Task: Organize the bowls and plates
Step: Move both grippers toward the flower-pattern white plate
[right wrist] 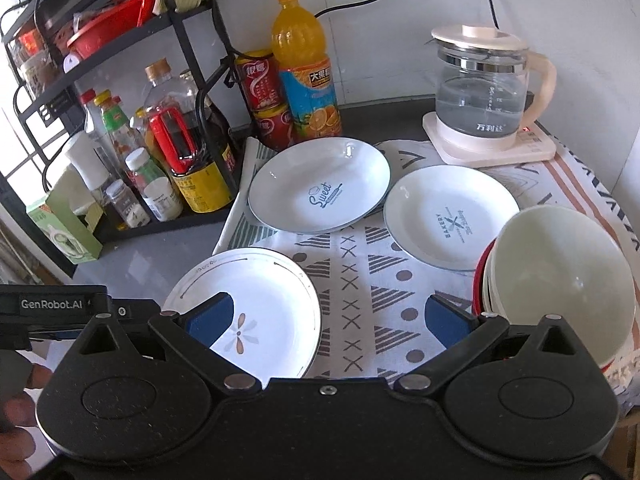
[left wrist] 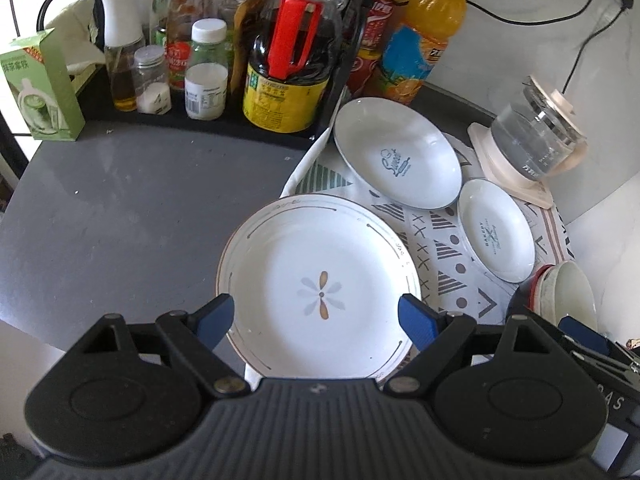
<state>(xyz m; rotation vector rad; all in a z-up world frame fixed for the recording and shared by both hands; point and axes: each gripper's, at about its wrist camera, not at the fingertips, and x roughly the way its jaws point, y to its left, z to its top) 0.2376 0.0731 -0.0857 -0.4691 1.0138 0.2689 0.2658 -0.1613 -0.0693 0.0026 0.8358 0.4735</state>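
A white plate with a flower motif (left wrist: pixel 320 280) (right wrist: pixel 256 312) lies at the near left edge of the patterned cloth. My left gripper (left wrist: pixel 316 320) hangs open just above it, blue pads spread to either side, touching nothing. Farther back lie a "Sweet" plate (left wrist: pixel 396 152) (right wrist: pixel 320 184) and a "Bakery" plate (left wrist: pixel 496 232) (right wrist: pixel 452 216). A stack of cream bowls (right wrist: pixel 560 280) (left wrist: pixel 568 292) stands at the right. My right gripper (right wrist: pixel 332 320) is open over the cloth between the flower plate and the bowls, holding nothing.
A black rack (right wrist: pixel 120 40) with sauce bottles and jars (left wrist: pixel 288 80) lines the back left. An orange drink bottle (right wrist: pixel 304 76) and red cans (right wrist: pixel 260 88) stand behind the plates. A glass kettle (right wrist: pixel 484 92) sits on its base at the back right. A green carton (left wrist: pixel 40 88) stands far left.
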